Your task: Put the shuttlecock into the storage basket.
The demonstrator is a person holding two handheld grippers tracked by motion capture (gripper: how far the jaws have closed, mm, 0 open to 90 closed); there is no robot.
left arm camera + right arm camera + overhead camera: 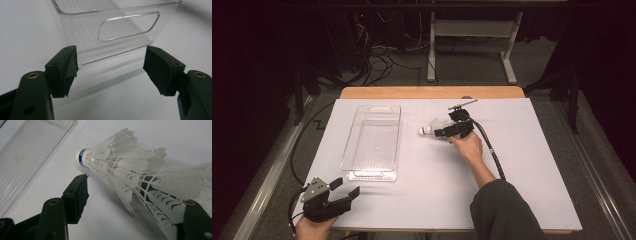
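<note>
A white plastic shuttlecock (432, 127) lies on its side on the white table mat (522, 170), right of centre, its cork with a blue band (82, 157) pointing toward the clear bin. My right gripper (440, 131) sits low over it, open, with the feathered skirt (140, 180) between the jaws. The left jaw stands apart from the skirt; the right jaw is mostly hidden behind it. My left gripper (346, 186) rests near the table's front left corner, open and holding nothing, its jaws aimed at the bin's near end wall (125, 27).
A clear rectangular plastic bin (362, 108) stands left of centre, long side running away from me, with cut-out handles at its ends. The right gripper's cable (492, 150) trails beside the forearm. Beyond the table's far wooden edge (432, 92) are floor cables and a desk frame.
</note>
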